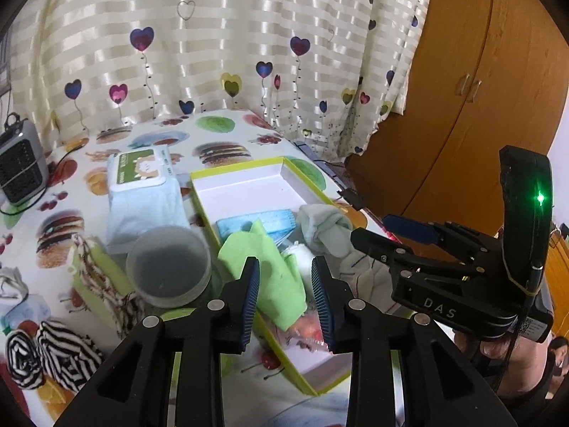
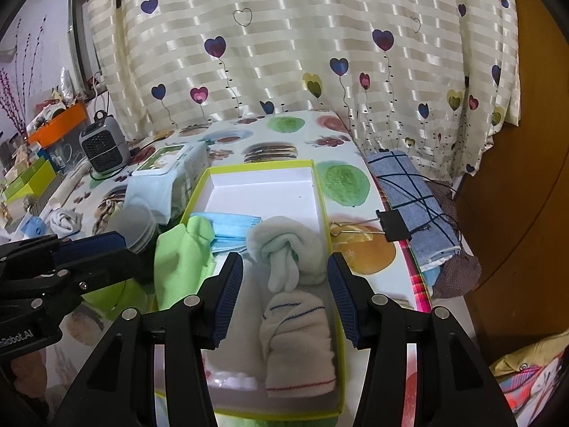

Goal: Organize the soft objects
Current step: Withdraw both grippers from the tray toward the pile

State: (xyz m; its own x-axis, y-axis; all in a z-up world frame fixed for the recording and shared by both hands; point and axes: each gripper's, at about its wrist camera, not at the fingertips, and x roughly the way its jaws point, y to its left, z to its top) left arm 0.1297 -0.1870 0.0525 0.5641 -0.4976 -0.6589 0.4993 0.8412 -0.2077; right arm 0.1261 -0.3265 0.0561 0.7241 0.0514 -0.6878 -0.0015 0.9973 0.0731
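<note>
Still loose on the patterned tablecloth (image 1: pixel 149 146) at the left are a pair of black-and-white striped socks (image 1: pixel 49 359), a green-and-striped folded cloth (image 1: pixel 103 281) and a pale blue cloth (image 1: pixel 145 210) under a wet-wipes pack (image 1: pixel 140 170), beside a frosted round lid (image 1: pixel 169 267); these look like the work that is left. In the middle, the left gripper (image 1: pixel 286 299) hangs with its jaws apart over a light green cloth (image 1: pixel 270 267), which lies half across the near-left wall of the yellow-rimmed box (image 2: pixel 322 192), pads not pressing it. Already inside the box are a blue face mask (image 2: pixel 231 227), a knotted mint sock bundle (image 2: pixel 288 259) and a rolled white sock (image 2: pixel 298 338). The right gripper (image 2: pixel 286 295) hovers above those two, jaws apart and empty. By my reading the sorting is about halfway through.
</note>
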